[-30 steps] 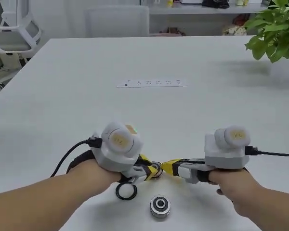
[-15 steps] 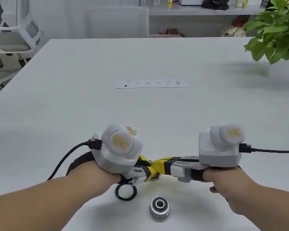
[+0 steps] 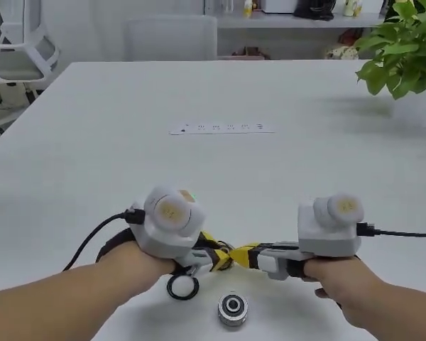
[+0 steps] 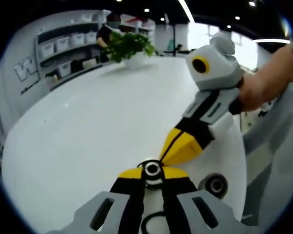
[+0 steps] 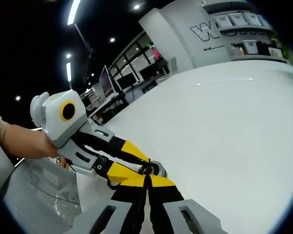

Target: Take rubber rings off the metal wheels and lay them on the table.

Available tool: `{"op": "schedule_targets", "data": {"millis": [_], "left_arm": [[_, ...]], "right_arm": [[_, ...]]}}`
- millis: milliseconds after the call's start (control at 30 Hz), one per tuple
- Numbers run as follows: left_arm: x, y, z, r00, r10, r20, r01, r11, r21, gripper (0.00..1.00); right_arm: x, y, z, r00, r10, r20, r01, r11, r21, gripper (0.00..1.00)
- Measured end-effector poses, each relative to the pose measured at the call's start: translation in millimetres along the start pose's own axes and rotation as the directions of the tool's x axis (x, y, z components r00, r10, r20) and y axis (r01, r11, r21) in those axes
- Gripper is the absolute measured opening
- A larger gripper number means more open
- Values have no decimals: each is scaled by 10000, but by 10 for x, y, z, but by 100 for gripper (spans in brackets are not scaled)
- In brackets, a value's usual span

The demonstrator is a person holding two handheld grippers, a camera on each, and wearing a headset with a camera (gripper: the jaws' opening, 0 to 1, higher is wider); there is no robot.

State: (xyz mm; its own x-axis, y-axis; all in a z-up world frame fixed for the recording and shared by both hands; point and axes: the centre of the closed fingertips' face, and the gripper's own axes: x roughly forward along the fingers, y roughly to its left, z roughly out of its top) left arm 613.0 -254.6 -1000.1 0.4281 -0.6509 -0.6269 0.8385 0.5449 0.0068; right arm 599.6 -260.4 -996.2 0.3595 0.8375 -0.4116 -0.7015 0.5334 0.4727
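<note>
Wheel [image 5: 156,168] clamped in left hand-held gripper [image 4: 152,174], right hand-held gripper [image 5: 147,177] pinched shut; second wheel [image 3: 232,310], one ring [image 3: 182,287] loose.

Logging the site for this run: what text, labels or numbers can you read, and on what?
"W": big letter on the wall, the first of a word; the rest is unreadable.
Small line beneath it: too blurred to read.
Power strip: markings too small to read.
</note>
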Motion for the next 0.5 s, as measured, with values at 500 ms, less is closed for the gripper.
{"op": "schedule_targets", "data": {"millis": [500], "left_arm": [[-1, 7, 17, 9999, -129, 101, 124, 9987, 487, 17]], "right_arm": [[-19, 1, -13, 10000, 54, -57, -54, 10000, 44, 0]]}}
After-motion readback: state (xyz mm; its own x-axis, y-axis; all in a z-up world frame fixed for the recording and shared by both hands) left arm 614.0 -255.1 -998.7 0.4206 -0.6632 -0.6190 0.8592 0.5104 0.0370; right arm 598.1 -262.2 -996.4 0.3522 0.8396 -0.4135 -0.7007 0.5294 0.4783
